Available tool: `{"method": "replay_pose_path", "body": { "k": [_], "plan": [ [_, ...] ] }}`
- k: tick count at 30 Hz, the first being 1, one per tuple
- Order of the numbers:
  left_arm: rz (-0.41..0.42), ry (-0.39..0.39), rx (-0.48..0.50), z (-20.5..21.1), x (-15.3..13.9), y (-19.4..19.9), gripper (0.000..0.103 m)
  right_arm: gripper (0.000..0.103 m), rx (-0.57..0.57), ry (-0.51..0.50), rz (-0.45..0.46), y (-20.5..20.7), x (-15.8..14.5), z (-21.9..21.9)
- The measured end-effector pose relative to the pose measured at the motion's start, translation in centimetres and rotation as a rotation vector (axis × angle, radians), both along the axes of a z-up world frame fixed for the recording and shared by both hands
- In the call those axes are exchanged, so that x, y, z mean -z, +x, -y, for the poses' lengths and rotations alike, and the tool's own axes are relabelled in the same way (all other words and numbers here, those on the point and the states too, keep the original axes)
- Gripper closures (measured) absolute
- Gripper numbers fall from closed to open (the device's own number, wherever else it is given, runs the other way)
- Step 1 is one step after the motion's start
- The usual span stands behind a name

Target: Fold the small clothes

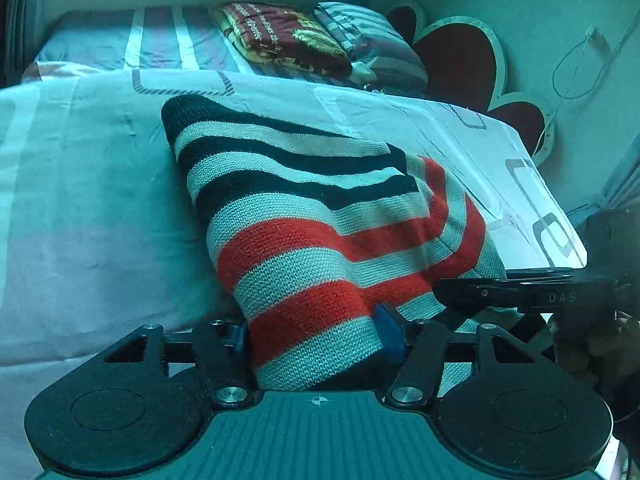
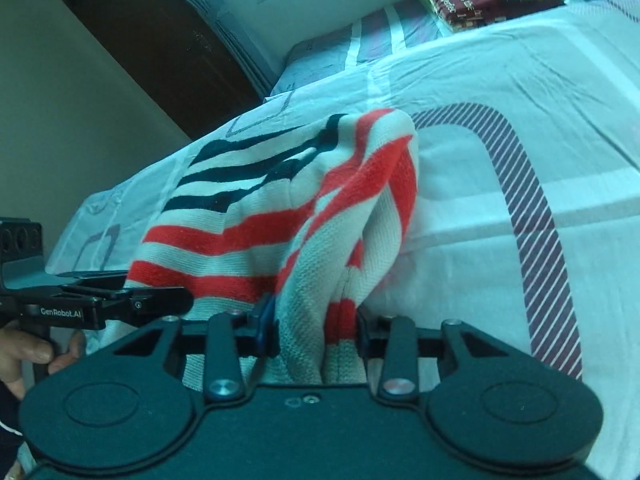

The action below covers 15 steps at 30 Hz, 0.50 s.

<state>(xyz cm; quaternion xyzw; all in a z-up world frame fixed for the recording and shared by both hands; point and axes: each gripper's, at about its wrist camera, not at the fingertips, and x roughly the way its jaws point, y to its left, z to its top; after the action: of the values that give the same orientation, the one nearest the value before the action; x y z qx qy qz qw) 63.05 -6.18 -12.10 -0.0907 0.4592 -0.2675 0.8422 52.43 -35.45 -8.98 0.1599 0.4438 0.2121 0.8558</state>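
A knitted sweater striped in white, black and red lies bunched on the bed, its near hem lifted toward both cameras. My left gripper is shut on the sweater's red-and-white hem, blue pads pressing the fabric from either side. The right wrist view shows the same sweater gathered into folds, with my right gripper shut on a bunched part of its edge. Each gripper appears in the other's view: the right gripper beside the sweater's right side, the left gripper at its left side, held by a hand.
The bed has a pale sheet with rounded-square prints. At its far end lie a folded maroon blanket and a striped pillow. Red heart shapes and a white cable are on the wall. A dark door stands beyond.
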Motion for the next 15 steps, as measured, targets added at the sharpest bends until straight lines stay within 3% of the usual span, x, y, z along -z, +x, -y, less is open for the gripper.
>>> {"method": "replay_pose_path", "body": {
  "k": [8, 15],
  "plan": [
    [0.027, 0.027, 0.007, -0.5, -1.3, -0.5, 0.049, 0.070, 0.013, -0.002, 0.026, -0.9, -0.8, -0.1],
    [0.082, 0.032, 0.010, -1.9, -4.3, -2.1, 0.052, 0.070, -0.020, -0.027, 0.079, -2.2, -3.8, -2.1]
  ]
}}
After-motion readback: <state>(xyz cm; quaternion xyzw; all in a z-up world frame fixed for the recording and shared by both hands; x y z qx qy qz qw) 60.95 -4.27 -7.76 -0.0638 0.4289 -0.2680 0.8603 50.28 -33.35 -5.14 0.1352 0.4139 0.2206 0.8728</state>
